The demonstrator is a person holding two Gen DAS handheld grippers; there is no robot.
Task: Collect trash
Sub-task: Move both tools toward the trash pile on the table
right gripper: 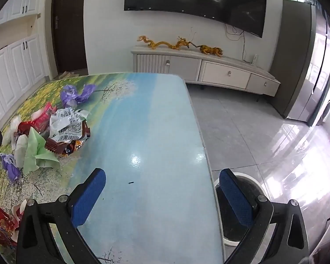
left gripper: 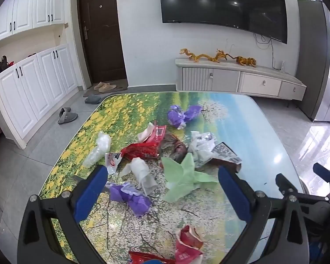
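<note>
Both tongs gape empty, tilted down for a first pick; left tongs [left gripper: 162, 179] over trash pile [left gripper: 165, 149] at 12 o'clock; right tongs [right gripper: 162, 183] above bare counter [right gripper: 156, 121]; bin [right gripper: 235, 209] at its 4 o'clock.

My table [left gripper: 264, 132] has a glossy printed meadow-and-sky top. Litter lies across its left half: a green napkin [left gripper: 182, 176], white tissue [left gripper: 143, 171], purple wrappers [left gripper: 182, 114], red packets [left gripper: 151, 140]. Its right half lies bare.
</note>
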